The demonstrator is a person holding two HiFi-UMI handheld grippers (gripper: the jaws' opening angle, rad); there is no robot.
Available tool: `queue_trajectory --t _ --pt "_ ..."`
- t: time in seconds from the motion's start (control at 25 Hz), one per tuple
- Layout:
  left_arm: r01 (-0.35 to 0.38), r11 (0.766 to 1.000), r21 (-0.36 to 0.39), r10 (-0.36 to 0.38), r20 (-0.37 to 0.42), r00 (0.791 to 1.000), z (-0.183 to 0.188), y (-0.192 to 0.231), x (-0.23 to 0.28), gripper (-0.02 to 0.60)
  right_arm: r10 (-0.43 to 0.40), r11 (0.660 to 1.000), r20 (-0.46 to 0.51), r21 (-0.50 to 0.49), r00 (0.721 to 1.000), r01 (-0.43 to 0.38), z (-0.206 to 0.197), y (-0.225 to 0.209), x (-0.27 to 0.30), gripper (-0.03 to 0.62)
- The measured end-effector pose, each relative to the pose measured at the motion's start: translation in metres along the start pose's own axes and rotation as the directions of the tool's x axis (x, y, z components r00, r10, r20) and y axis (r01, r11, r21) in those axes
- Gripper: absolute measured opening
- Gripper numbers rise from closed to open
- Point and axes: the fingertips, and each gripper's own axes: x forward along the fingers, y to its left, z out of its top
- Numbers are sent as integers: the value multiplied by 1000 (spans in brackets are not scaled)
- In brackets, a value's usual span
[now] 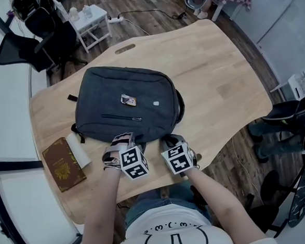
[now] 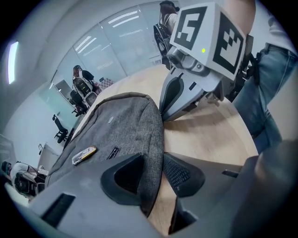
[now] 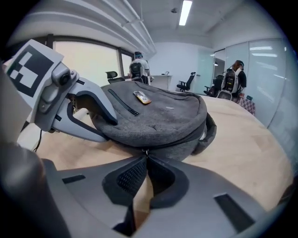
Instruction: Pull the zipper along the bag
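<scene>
The backpack lies flat by the table's near edge, long axis along it. My right fingers are pinched tight on the small zipper pull at its near side, and my left fingers clamp a fold of its fabric just beside. I judge the zipper runs rightward round the bag's corner, away from the left hold; the brown book at the left edge sits well clear.
</scene>
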Motion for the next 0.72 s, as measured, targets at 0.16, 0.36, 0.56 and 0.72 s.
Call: queue_trajectory --t 0.16,0.36,0.56,0.72 --pt "4 1000 -5 -4 10 1000 0 2 0 135 66 994 -45 -81 997 -69 -3 -1 -5 58" --pt "-7 999 32 6 18 1000 -2 1 -1 126 156 978 -150 -114 976 -173 -5 -2 -11 60" --pt "-17 1000 24 16 38 999 -2 1 -2 121 175 969 -198 -140 964 -205 -2 -11 -16 62" --pt "-1 998 70 -2 35 999 -2 1 -4 117 181 953 -225 -200 957 -227 0 -23 -19 66"
